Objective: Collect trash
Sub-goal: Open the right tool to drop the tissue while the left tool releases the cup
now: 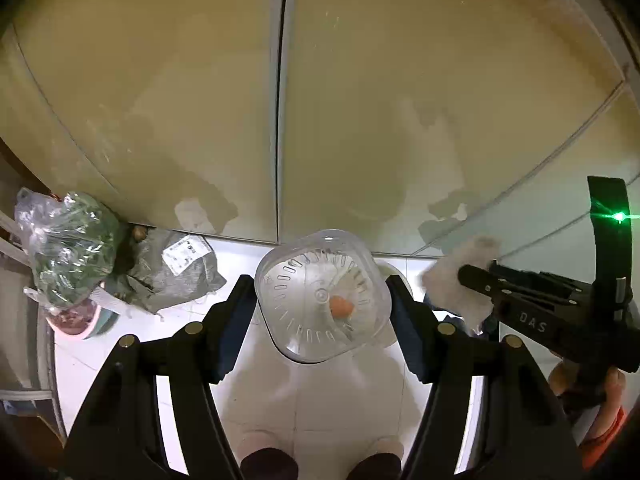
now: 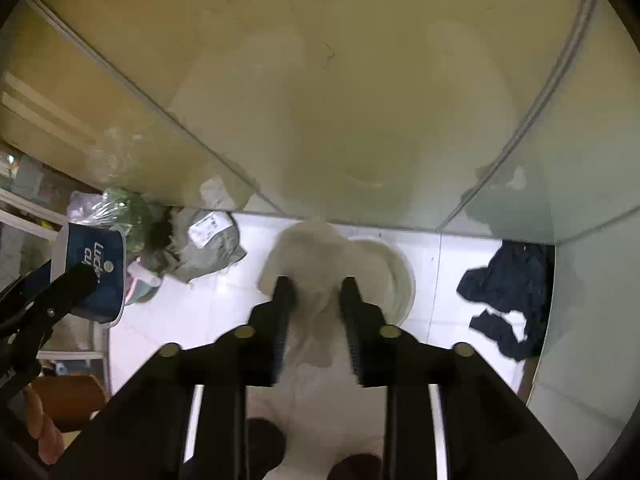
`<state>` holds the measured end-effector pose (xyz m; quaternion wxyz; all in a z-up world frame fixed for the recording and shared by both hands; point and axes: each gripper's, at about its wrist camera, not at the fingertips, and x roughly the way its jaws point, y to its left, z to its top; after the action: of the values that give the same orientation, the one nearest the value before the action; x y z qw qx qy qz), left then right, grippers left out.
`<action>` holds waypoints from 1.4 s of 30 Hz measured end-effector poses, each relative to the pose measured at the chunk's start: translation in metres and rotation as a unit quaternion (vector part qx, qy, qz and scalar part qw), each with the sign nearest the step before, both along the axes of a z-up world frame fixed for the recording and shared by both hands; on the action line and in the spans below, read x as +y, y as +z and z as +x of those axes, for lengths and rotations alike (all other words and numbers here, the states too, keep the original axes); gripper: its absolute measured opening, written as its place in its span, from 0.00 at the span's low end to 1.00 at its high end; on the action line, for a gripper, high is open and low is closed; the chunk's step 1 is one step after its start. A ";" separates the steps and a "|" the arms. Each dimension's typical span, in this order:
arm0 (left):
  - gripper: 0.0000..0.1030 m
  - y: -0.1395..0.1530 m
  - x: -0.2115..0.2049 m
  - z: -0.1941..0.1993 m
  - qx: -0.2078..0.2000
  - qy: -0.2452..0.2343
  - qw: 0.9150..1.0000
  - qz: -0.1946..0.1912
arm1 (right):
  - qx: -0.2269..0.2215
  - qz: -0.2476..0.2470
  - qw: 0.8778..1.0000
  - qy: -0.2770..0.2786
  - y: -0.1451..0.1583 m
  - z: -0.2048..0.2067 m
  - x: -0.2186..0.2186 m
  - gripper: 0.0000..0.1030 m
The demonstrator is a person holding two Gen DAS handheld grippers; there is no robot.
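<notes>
Left gripper (image 1: pixel 322 300) clamped the clear plastic cup (image 1: pixel 323 295) by its sidewalls: light, slick, crushable. Right gripper (image 2: pixel 316 300) jaws part-open around a soft crumpled tissue (image 2: pixel 316 256), above the white bin (image 2: pixel 394 276); grip uncertain

Both views are lit dimly with a yellowish cast on the far cabinet doors (image 1: pixel 160 80), while the near white floor (image 1: pixel 188 320) is overexposed. A green glare point (image 1: pixel 619 216) is seen at right. Motion blur smears the tissue (image 2: pixel 316 264). Edges are bent and vignetted black.
</notes>
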<state>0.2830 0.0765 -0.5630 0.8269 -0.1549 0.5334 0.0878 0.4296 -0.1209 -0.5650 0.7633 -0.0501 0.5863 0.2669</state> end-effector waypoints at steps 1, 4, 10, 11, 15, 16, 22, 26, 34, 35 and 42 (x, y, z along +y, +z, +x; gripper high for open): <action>0.63 -0.005 -0.002 0.004 0.001 0.000 1.000 -0.001 | -0.006 -0.002 1.000 -0.001 -0.002 0.002 0.001 0.46; 0.63 -0.018 -0.006 0.012 0.005 -0.002 1.000 -0.008 | -0.015 0.005 1.000 -0.008 -0.004 0.007 -0.001 0.58; 0.63 -0.037 -0.031 0.033 0.015 -0.033 0.999 -0.024 | 0.006 0.022 0.999 -0.041 -0.007 0.018 -0.021 0.59; 0.63 -0.039 -0.038 0.037 0.018 -0.041 0.999 -0.029 | 0.006 0.024 0.999 -0.048 -0.004 0.018 -0.028 0.59; 0.63 -0.049 -0.057 0.051 0.026 -0.062 0.996 -0.056 | -0.008 0.011 0.998 -0.067 0.005 0.020 -0.047 0.59; 0.63 -0.051 -0.062 0.054 0.028 -0.067 0.995 -0.064 | -0.011 0.007 0.997 -0.070 0.007 0.020 -0.048 0.59; 0.63 -0.052 -0.080 0.063 0.041 -0.089 0.993 -0.067 | -0.030 0.001 0.996 -0.083 0.029 0.019 -0.064 0.59; 0.65 -0.039 -0.086 0.062 0.035 -0.104 0.992 -0.057 | -0.036 0.006 0.995 -0.088 0.042 0.017 -0.069 0.60; 0.65 0.007 -0.089 0.055 0.020 -0.102 0.994 -0.046 | -0.053 0.011 0.994 -0.094 0.082 0.003 -0.077 0.60; 0.65 0.018 -0.087 0.052 0.017 -0.100 0.994 -0.044 | -0.053 0.011 0.994 -0.096 0.089 0.001 -0.077 0.60; 0.65 0.118 -0.057 0.026 -0.014 -0.081 0.996 -0.028 | -0.057 0.028 0.992 -0.107 0.153 -0.019 -0.075 0.60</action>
<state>0.3087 0.0195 -0.4447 0.8340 -0.1353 0.5349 0.0033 0.4104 -0.1961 -0.4121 0.8208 0.0192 0.5359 0.1971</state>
